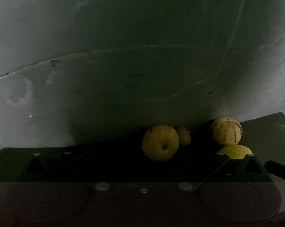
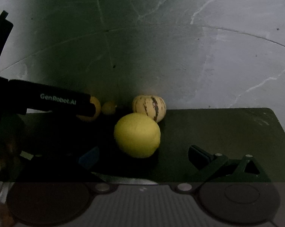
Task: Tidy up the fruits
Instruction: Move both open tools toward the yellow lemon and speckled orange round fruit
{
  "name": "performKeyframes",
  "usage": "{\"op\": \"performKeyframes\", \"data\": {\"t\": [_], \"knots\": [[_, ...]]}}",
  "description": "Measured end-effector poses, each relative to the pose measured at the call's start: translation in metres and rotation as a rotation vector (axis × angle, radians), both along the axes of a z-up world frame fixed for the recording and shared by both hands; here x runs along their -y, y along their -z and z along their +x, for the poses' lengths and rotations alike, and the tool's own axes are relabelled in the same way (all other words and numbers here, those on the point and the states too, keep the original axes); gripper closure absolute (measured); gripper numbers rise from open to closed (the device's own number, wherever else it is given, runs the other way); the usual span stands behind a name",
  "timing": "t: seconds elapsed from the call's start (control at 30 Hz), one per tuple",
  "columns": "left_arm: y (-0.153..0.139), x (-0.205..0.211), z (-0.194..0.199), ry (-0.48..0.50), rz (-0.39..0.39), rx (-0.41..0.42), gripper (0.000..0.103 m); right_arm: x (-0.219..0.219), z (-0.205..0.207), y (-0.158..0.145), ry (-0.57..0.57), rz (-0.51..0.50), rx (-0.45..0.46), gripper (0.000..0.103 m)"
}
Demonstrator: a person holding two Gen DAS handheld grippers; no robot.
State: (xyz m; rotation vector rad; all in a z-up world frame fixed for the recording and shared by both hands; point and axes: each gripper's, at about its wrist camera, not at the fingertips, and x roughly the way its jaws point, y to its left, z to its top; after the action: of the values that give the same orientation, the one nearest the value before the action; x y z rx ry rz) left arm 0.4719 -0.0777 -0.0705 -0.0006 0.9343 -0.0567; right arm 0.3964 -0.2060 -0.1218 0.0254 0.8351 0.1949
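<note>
The light is dim. In the left wrist view a speckled yellow fruit (image 1: 160, 142) lies on a dark mat (image 1: 265, 132), just ahead of my open left gripper (image 1: 153, 156), whose fingers are barely visible. Behind it are a small yellow fruit (image 1: 184, 135) and a striped pale melon (image 1: 226, 130). A smooth yellow fruit (image 1: 235, 150) is half hidden by my right-hand finger. In the right wrist view that smooth yellow fruit (image 2: 136, 135) sits between the tips of my open right gripper (image 2: 143, 157), untouched. The striped melon (image 2: 150, 107) stands right behind it.
The black body of the left gripper (image 2: 57, 102) crosses the left side and covers most of the speckled fruit (image 2: 96, 109). The mat (image 2: 218, 128) has bare room to the right. Grey stone surface (image 2: 199, 47) stretches beyond the mat's far edge.
</note>
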Motion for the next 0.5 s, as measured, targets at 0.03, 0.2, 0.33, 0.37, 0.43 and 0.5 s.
{"op": "performKeyframes", "data": {"t": [0.03,0.2,0.33,0.37,0.43,0.5], "knots": [[0.001,0.001,0.001,0.003,0.005,-0.002,0.001,0.0,0.003,0.002,-0.004,0.004,-0.003,0.003],[0.007,0.006,0.007,0.024,0.045,-0.009,0.001,-0.003,0.006,0.003,-0.016,0.013,-0.002,0.008],[0.008,0.008,0.009,0.027,0.057,-0.006,0.001,-0.005,0.011,0.008,-0.021,0.008,-0.008,0.008],[0.009,0.008,0.01,0.027,0.06,-0.006,0.001,-0.006,0.012,0.008,-0.023,0.007,-0.01,0.009],[0.011,0.008,0.012,0.028,0.065,-0.006,0.001,-0.008,0.013,0.009,-0.027,0.005,-0.009,0.012],[0.012,0.008,0.012,0.031,0.066,-0.005,0.002,-0.008,0.014,0.008,-0.03,0.003,-0.008,0.014]]}}
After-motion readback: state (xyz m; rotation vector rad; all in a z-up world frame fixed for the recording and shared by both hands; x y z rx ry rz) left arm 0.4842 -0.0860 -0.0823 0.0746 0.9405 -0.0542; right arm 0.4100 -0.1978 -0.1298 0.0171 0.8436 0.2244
